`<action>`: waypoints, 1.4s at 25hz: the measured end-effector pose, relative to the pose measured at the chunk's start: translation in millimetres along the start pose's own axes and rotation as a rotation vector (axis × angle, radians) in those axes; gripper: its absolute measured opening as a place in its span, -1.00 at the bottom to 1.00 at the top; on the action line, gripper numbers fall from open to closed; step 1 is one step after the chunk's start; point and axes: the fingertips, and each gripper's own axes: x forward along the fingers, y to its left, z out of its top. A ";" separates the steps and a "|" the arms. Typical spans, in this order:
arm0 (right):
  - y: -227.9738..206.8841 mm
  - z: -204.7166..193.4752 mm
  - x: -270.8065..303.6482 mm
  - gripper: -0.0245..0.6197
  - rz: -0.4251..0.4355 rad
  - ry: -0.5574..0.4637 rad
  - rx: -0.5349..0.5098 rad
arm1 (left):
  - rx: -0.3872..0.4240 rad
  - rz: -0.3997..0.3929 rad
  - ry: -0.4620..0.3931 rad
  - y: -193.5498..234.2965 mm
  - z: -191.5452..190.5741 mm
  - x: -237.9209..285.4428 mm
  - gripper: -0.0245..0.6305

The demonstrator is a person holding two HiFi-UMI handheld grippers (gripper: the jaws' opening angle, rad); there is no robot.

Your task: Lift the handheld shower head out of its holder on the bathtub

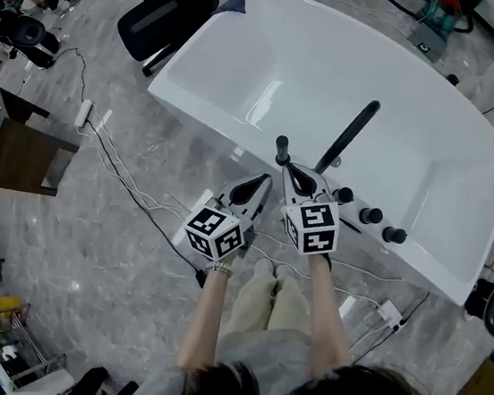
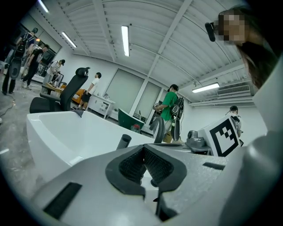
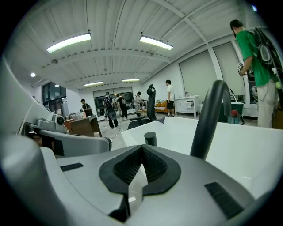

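Observation:
The handheld shower head (image 1: 282,149) is a short black upright cylinder in its holder on the near rim of the white bathtub (image 1: 205,116). It also shows in the left gripper view (image 2: 124,141) and the right gripper view (image 3: 151,138). A tall curved black spout (image 1: 347,137) rises just right of it. My left gripper (image 1: 265,180) is shut and empty, a little short of the rim and left of the shower head. My right gripper (image 1: 287,167) is shut too, holds nothing, and its tips are close beside the shower head's base. In each gripper view the pads (image 2: 143,152) (image 3: 142,150) meet with nothing between them.
Three black knobs (image 1: 371,215) line the rim right of the spout. A black office chair (image 1: 163,14) stands by the tub's far left corner. Cables (image 1: 123,176) and a power strip (image 1: 390,312) lie on the grey floor. Several people stand far off.

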 end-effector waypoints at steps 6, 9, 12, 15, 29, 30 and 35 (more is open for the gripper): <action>-7.4 -17.6 23.4 -0.92 -0.040 0.000 0.005 | 0.002 -0.019 0.014 21.3 -20.3 9.2 -0.91; -7.0 -25.9 33.4 -0.92 -0.061 -0.003 0.043 | 0.006 -0.027 0.019 31.5 -27.1 11.5 -0.91; -9.8 -35.3 42.6 -0.91 -0.082 -0.003 0.060 | 0.009 -0.029 0.010 40.0 -32.6 16.5 -0.91; -12.1 -44.4 53.4 -0.78 -0.089 0.005 0.055 | 0.016 -0.033 0.007 48.9 -36.1 19.8 -0.91; -30.3 -72.2 98.1 -0.36 -0.133 0.000 0.092 | 0.001 0.005 -0.019 82.1 -63.6 27.6 -0.91; -31.6 -74.4 101.8 -0.36 -0.136 0.004 0.089 | 0.001 0.006 -0.020 84.5 -64.6 27.8 -0.91; -39.6 -86.2 115.7 -0.36 -0.145 0.013 0.090 | 0.006 0.013 -0.017 94.0 -69.3 29.0 -0.91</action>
